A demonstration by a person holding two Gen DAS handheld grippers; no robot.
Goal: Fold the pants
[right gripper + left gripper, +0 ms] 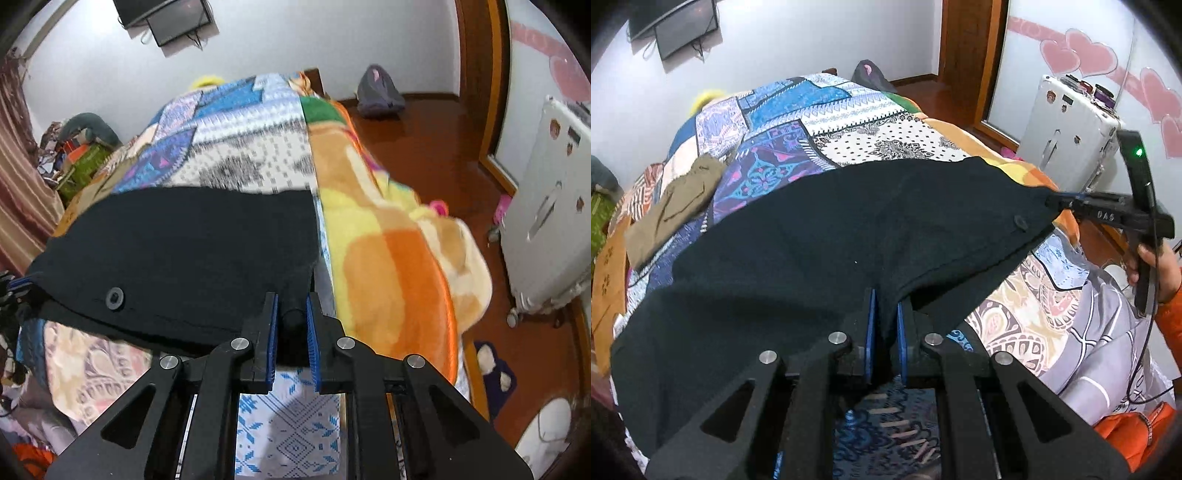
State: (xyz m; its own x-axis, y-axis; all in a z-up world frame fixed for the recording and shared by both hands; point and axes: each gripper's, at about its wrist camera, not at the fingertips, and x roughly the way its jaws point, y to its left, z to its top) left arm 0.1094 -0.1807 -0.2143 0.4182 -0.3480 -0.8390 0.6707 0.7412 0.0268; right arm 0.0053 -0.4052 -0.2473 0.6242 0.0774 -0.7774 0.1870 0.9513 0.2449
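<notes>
My left gripper [885,299] and right gripper [291,301] each clamp an edge of the black fabric pants [831,236] (button showing), stretched over the patchwork-quilted bed [871,122].

The pants [820,236] lie across the near end of the bed [886,122], one edge pinched in the left gripper [885,306], the other in the right gripper [291,314]. Further garment [672,206] sits left; suitcase [1067,136] stands right, on the floor.
</notes>
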